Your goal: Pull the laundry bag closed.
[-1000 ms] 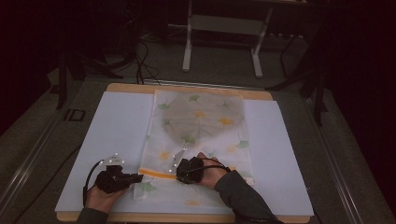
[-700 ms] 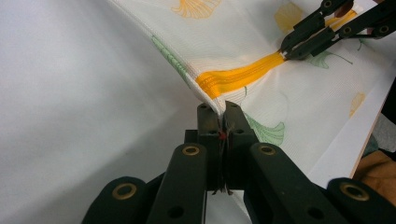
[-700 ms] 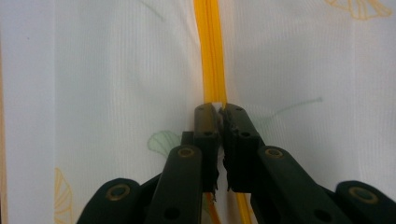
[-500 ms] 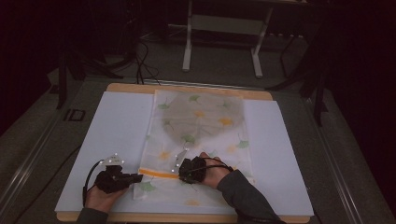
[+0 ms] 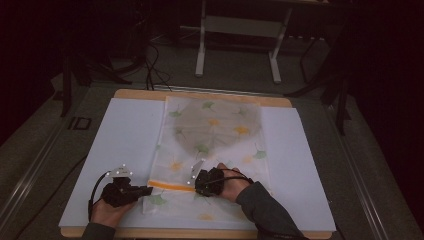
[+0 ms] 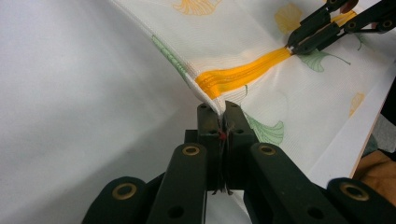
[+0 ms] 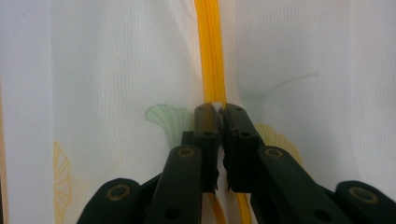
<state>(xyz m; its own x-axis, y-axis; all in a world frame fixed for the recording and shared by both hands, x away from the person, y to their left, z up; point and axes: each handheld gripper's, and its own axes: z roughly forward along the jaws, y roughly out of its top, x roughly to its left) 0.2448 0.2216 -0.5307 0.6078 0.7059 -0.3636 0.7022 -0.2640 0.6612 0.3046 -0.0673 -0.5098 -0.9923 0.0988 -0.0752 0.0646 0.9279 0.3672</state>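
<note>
Mesh bag (image 5: 212, 150), white with printed ginkgo leaves, lies flat down the middle of the white sheet (image 5: 120, 145) on the wooden table (image 5: 150, 94); a round grey shape shows through its far half, toward twelve o'clock. Across the near end runs an orange zipper (image 5: 170, 185); in the high view the left gripper (image 5: 145, 190) sits at its nine o'clock end and the right gripper (image 5: 197, 186) at its three o'clock end. In the left gripper view the jaws are pinched tight on the bag's edge just beside the zipper's end (image 6: 219, 122); in the right gripper view the jaws are clamped on the zipper (image 7: 212, 60), most likely at its slider.
</note>
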